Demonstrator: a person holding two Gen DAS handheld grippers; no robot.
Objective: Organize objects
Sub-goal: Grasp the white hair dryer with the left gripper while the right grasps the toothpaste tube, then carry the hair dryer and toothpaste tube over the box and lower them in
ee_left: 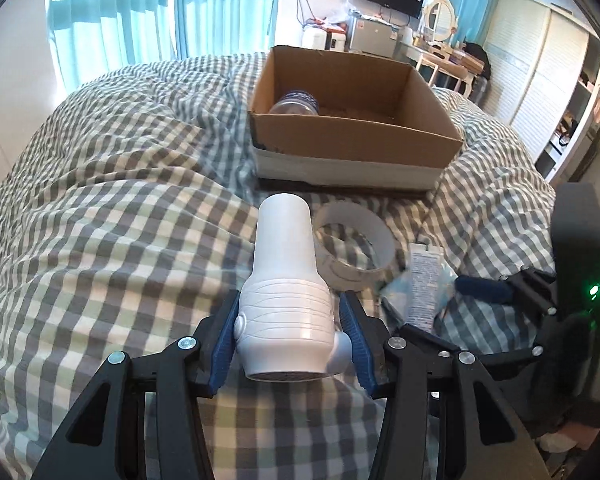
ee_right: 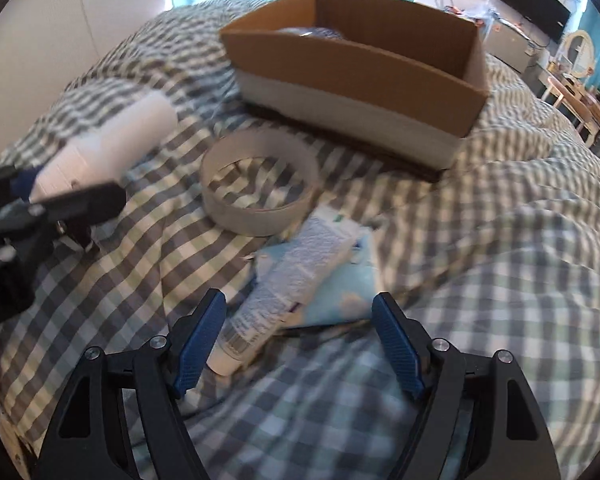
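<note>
Now our left gripper [ee_left: 288,320] clamps the dryer [ee_left: 286,280]; we carry it level over the box [ee_left: 356,136] wall, while the right gripper [ee_right: 300,340] gapes above the tube [ee_right: 284,292].

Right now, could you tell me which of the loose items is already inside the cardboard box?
The clear plastic bottle alone lies inside the cardboard box; the others are outside it.

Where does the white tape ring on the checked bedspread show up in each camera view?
Left wrist view: the white tape ring lies right of centre, just beyond the held white dryer.
Right wrist view: it sits left of centre.
Shared landmark: the brown cardboard box behind it.
</note>
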